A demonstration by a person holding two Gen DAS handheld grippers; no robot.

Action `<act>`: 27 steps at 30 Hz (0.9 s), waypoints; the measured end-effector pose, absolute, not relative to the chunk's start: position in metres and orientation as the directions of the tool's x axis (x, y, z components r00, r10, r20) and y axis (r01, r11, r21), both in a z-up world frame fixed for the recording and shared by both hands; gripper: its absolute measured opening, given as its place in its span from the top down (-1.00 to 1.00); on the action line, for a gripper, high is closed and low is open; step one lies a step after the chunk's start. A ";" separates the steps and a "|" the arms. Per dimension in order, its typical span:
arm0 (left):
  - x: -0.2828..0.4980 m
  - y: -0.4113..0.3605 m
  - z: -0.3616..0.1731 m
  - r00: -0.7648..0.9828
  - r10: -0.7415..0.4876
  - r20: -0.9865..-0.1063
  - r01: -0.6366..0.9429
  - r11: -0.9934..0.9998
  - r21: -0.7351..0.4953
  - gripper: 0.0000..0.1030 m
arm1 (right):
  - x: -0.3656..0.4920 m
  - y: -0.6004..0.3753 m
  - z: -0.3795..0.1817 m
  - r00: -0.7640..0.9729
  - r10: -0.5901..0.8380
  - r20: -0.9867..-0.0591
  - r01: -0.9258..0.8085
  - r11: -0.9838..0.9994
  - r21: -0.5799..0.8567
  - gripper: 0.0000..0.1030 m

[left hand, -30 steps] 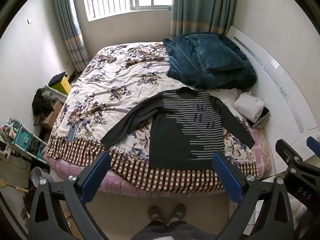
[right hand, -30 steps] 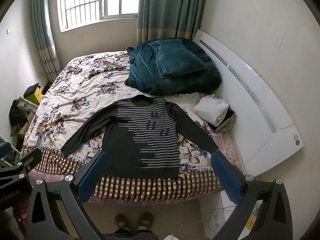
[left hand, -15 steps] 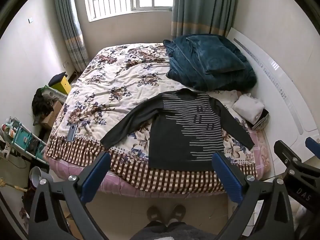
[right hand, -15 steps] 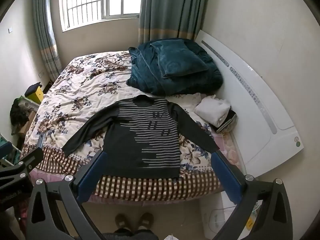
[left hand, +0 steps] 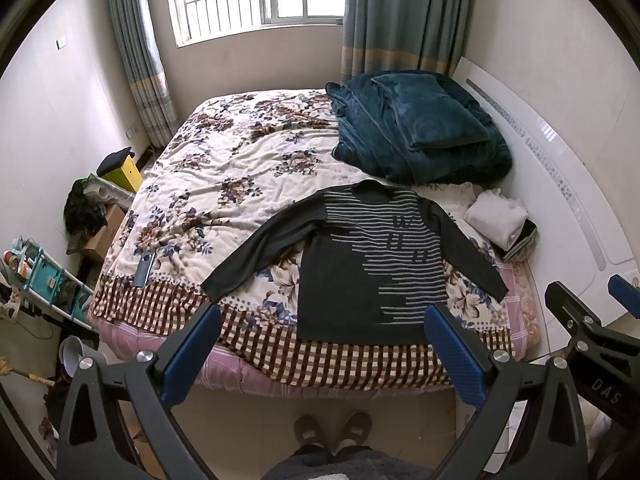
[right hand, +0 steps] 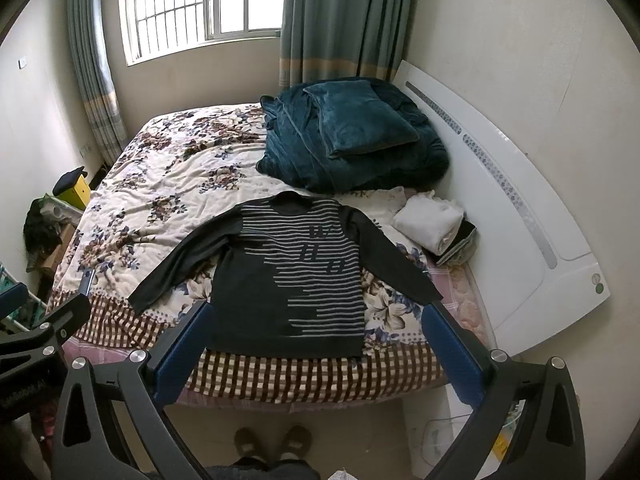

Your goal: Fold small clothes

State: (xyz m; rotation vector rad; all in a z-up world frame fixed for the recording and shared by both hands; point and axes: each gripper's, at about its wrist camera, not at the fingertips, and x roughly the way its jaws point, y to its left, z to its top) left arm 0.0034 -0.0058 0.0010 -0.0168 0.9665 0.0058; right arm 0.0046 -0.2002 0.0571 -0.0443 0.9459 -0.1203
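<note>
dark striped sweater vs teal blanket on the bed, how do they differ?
The dark striped sweater lies flat with its sleeves spread; the teal blanket is folded into a thick pile. The sweater sits at the near edge of the bed, the blanket further back by the white headboard. Both rest on the floral cover.

The left tool (left hand: 322, 350) has black angular arms along the bottom of the frame, blue fingers (left hand: 452, 352) and silver screws; the right tool (right hand: 316, 346) matches. Bottom centre: brown slippers (left hand: 332, 432) and dark trousers (left hand: 340, 466).

Left tool (left hand: 322, 346) and right tool (right hand: 316, 344) side by side, fingers spread wide (nothing gripped)
</note>
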 end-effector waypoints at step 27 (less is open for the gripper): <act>0.004 -0.003 0.008 0.574 -0.004 -0.819 -0.013 1.000 -0.014 -1.00 | 0.011 -0.172 0.053 0.577 -0.107 -0.810 0.070 0.994 -0.081 -1.00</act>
